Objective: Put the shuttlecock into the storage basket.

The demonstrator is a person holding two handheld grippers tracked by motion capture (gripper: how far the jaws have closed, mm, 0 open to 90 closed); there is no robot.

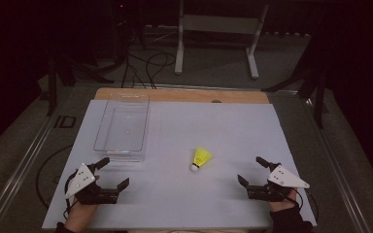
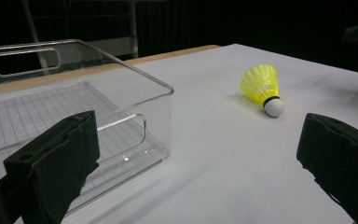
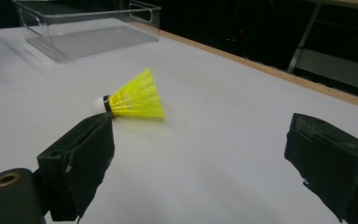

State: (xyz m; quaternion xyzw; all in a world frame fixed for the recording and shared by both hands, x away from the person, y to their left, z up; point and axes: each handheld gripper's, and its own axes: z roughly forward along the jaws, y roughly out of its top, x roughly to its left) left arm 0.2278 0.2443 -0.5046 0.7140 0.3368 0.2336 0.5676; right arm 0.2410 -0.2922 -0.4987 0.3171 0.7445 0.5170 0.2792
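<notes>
White table bears a yellow shuttlecock and clear bin, dark room behind.

Yellow plastic shuttlecock with a white cork tip: just the one, lying on its side a bit right of the frame's centre in the high view.
Clear plastic rectangular bin with cut-out handles: one, upper left of centre.
Black two-jaw handheld grippers: two, the left gripper at lower left and the right gripper at lower right.
White rectangular table top: one.
White metal frame stand on the floor: one, top middle.
</notes>
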